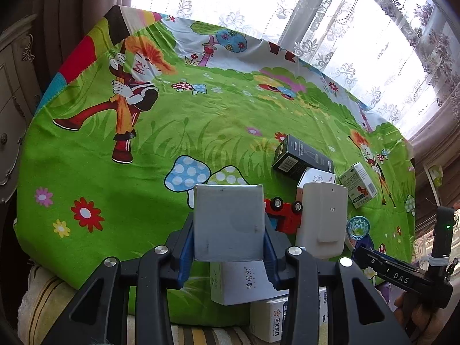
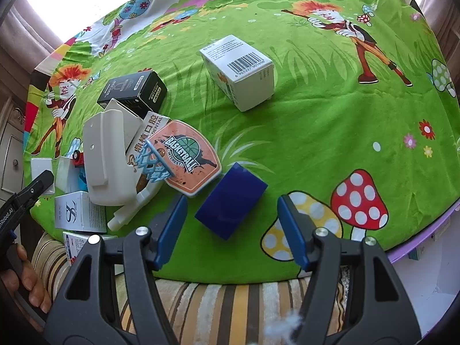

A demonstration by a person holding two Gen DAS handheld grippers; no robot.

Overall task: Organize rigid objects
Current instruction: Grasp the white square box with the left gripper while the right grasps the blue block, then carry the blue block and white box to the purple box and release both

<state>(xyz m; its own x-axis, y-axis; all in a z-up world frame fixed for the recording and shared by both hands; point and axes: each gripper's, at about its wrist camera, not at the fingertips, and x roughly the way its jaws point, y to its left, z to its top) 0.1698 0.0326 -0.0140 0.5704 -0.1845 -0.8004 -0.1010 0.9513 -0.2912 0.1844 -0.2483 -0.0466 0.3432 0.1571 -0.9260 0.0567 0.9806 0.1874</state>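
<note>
**Two claws, two boxes: one gripped, one still waiting**

On a table draped in a bright cartoon cloth (image 2: 316, 109), the left gripper (image 1: 229, 230) has its blue pads pressed against both sides of a grey box (image 1: 228, 222), which fills the gap between the jaws and stands upright ahead of the camera. Just right of that claw sit a cream plastic holder (image 1: 322, 218) and a red toy car (image 1: 283, 212); beyond them, further right, lies a black carton (image 1: 302, 158).

The right gripper (image 2: 231, 230) hangs with its jaws apart and nothing in them. A dark blue box (image 2: 231, 204) lies flat on the cloth between its fingertips, slightly skewed, with clear gaps on both sides. Left of this claw a toy basketball hoop (image 2: 184, 158) leans against the clutter; well ahead stands a white barcoded box (image 2: 241, 72).

The step in hand looks like paired pick-ups: the left grasp is made, the right not yet. Next, the right jaws would need to close squarely on the blue box's sides, probably after a small twist to match its angle, taking care not to catch the hoop's board just beside it.
</note>
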